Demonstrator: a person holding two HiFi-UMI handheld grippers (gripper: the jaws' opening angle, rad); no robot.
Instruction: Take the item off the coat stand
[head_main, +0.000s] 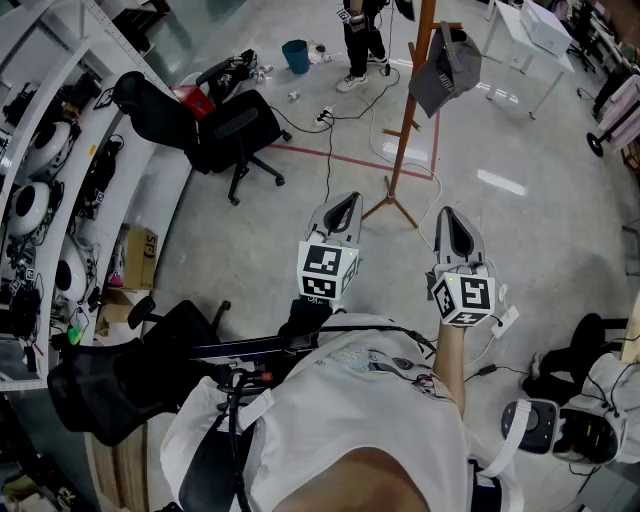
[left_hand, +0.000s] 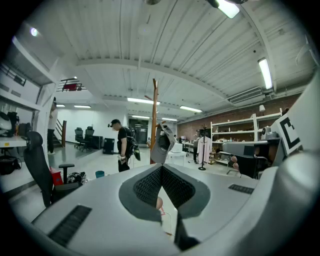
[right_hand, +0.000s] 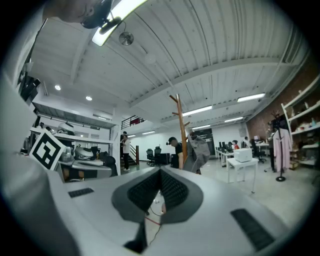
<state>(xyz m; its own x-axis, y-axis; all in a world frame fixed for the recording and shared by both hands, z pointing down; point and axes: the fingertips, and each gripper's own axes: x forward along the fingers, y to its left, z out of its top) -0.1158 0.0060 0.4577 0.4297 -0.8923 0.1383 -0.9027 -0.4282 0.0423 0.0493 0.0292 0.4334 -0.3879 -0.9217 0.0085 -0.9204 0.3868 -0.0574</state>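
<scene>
A wooden coat stand (head_main: 420, 90) rises from the floor ahead of me, and a grey cap (head_main: 445, 68) hangs on its upper right side. Both grippers are held low, well short of the stand. My left gripper (head_main: 343, 212) is shut and holds nothing. To its right, my right gripper (head_main: 455, 230) is also shut and empty. In the left gripper view the stand (left_hand: 154, 115) and cap (left_hand: 162, 142) show far off above the touching jaw tips (left_hand: 161, 167). The right gripper view shows the stand (right_hand: 178, 125) and cap (right_hand: 197, 147) beyond the closed jaws (right_hand: 160, 171).
A black office chair (head_main: 225, 125) stands left of the coat stand, with a teal bucket (head_main: 295, 55) behind it. A person (head_main: 360, 40) stands beyond the stand. A white table (head_main: 530, 40) is at back right, shelving (head_main: 50, 170) runs along the left, and cables (head_main: 330, 130) cross the floor.
</scene>
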